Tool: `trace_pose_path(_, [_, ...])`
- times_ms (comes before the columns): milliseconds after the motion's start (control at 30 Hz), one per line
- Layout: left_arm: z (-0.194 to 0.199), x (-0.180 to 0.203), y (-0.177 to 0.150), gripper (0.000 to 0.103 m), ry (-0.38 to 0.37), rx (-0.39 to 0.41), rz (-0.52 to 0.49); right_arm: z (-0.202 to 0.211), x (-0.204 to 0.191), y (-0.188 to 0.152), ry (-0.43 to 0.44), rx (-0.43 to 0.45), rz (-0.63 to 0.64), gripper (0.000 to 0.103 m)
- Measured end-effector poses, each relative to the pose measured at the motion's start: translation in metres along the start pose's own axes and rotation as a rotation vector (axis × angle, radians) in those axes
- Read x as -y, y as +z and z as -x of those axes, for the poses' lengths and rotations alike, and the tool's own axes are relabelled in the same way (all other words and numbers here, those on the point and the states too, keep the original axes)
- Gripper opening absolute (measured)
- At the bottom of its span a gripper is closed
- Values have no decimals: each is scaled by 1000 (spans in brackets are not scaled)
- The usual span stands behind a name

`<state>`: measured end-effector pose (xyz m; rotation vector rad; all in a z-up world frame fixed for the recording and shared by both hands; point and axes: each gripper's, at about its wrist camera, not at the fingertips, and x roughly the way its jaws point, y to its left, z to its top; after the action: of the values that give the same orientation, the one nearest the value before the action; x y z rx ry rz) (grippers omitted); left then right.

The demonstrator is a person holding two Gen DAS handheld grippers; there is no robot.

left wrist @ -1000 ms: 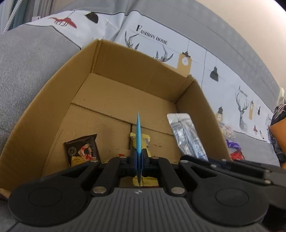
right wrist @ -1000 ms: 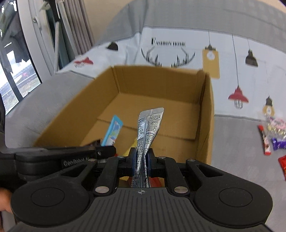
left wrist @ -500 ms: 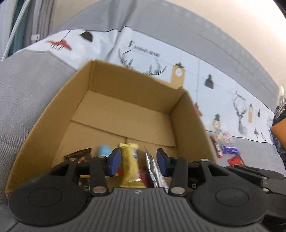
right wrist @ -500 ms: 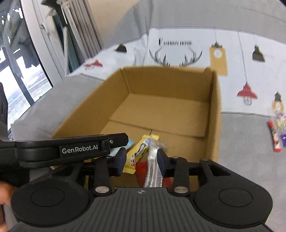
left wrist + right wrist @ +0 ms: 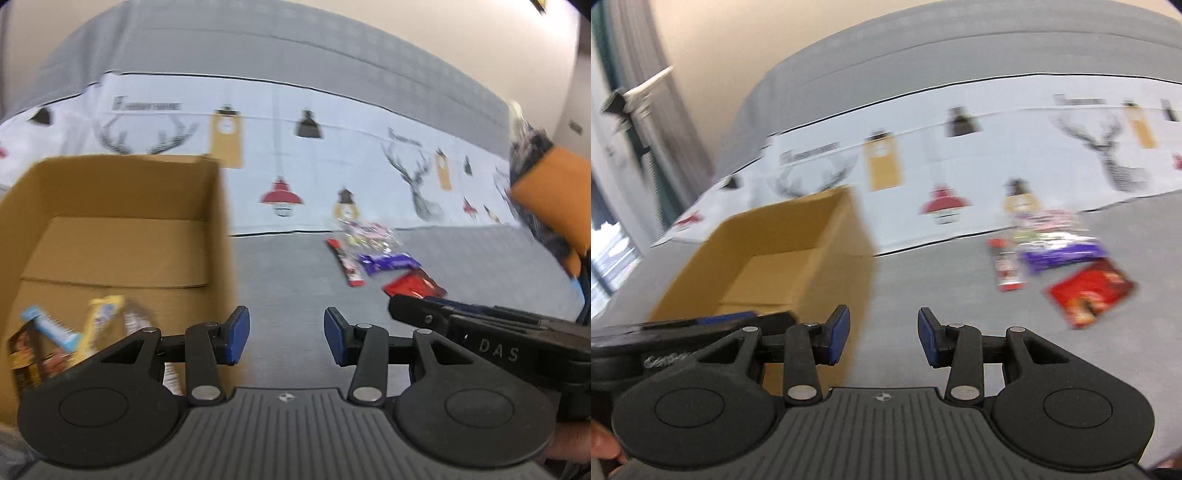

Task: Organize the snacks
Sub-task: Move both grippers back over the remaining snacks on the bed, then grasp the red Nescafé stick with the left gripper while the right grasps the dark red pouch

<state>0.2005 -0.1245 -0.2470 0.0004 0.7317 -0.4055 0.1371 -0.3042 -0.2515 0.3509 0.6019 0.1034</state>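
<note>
Nearest me, my left gripper (image 5: 286, 334) hung with its blue pads (image 5: 236, 334) spread wide and nothing between them, and my right gripper (image 5: 882, 334) was the same, wide and empty, out over the grey couch seat (image 5: 923, 288). Just beyond and to the left stood the cardboard box (image 5: 218, 229), and in its near corner I could see several snack packets (image 5: 66, 339) lying together, a yellow one and a light blue one among them, so I judged that part done. Farther off on the seat, well apart from the box, lay what was left: a red packet (image 5: 1089, 295), a purple bar (image 5: 1062, 254), a red stick (image 5: 1006, 267) and a clear bag of sweets (image 5: 365, 232). Both views were blurred, so finer detail escaped me. Behind it all ran the printed cloth (image 5: 332, 162).
</note>
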Motion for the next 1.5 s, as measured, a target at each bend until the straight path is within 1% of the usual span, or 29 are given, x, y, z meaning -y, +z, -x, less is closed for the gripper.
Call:
trace_pose_path(67, [-16,15,0,49,-15,-10,-13,1,26,-2,-25,9,-25,44])
trace_pose_path(100, [-26,22,1,49,-15,-16,-17,-1,38,-3,-35,6,-42,47])
trace_pose_path(167, [-49,37,2,49,-17,-32,-40,-5,61,-1,-52,-5,-62,48])
trace_pose_path(233, [-74,51,6,49,-19,-43,-64,-12,81,4,-69,-3,-17,48])
trace_pose_path(300, [-100,63,10,48,-26,-51,-71,-19,100,7,-122,-2,30,52])
trace_pose_path(367, [-129,73,16,48,-28,-58,-66,-32,125,10,-163,-27,45,52])
trace_pose_path(400, [-144,77,19,49,-22,-65,-60,-41,139,12,-187,-47,31,52])
trace_pose_path(433, [-159,80,22,50,-17,-69,-51,-46,150,12,-201,-61,6,52])
trace_pose_path(500, [-189,84,27,50,-4,-82,-31,-60,173,15,-202,-91,-91,52])
trace_pose_path(567, [-218,88,32,50,7,-100,-33,-72,191,15,-201,-105,-190,52])
trace_pose_path(667, [-255,92,36,50,35,-135,-47,-85,208,13,-232,-133,-304,61])
trace_pose_path(700, [-263,91,36,48,46,-160,-40,-90,213,11,-233,-146,-333,61])
trace_pose_path(733, [-269,89,35,45,51,-161,-30,-95,214,10,-232,-156,-341,62])
trace_pose_path(767, [-268,90,35,40,59,-144,-39,-98,212,10,-230,-150,-327,64])
trace_pose_path(800, [-268,91,35,24,70,-151,-66,-103,208,12,-232,-149,-299,64])
trace_pose_path(833, [-267,91,35,19,74,-158,-88,-109,204,12,-236,-151,-259,64])
trace_pose_path(867, [-265,89,34,18,61,-171,-93,-115,200,12,-244,-153,-217,65])
trace_pose_path(933, [-258,83,32,14,24,-201,-88,-123,193,13,-251,-150,-143,53])
trace_pose_path(967, [-254,79,31,14,11,-218,-74,-126,192,14,-248,-143,-119,36])
trace_pose_path(1000, [-249,74,29,14,-4,-237,-42,-128,194,15,-210,-142,-133,29])
trace_pose_path(1033, [-241,67,26,14,-22,-256,-4,-127,198,16,-178,-146,-157,23])
trace_pose_path(1067, [-232,61,22,14,-29,-270,19,-125,200,16,-151,-151,-176,16])
trace_pose_path(1100, [-224,58,16,14,-23,-279,22,-122,200,15,-142,-155,-179,12])
trace_pose_path(1167, [-204,55,2,14,-19,-294,8,-117,194,14,-119,-166,-146,9])
trace_pose_path(1233, [-185,50,-11,14,-25,-301,10,-107,185,14,-104,-170,-94,8])
trace_pose_path(1300, [-170,46,-22,14,-35,-297,2,-89,178,15,-85,-156,-57,7])
trace_pose_path(1400, [-160,44,-30,15,-49,-288,-23,-61,174,17,-61,-129,-50,5])
trace_pose_path(1433, [-160,44,-31,16,-48,-286,-39,-55,175,15,-55,-138,-53,5])
trace_pose_path(1500, [-164,47,-28,17,-46,-281,-43,-59,179,8,-43,-195,-87,6])
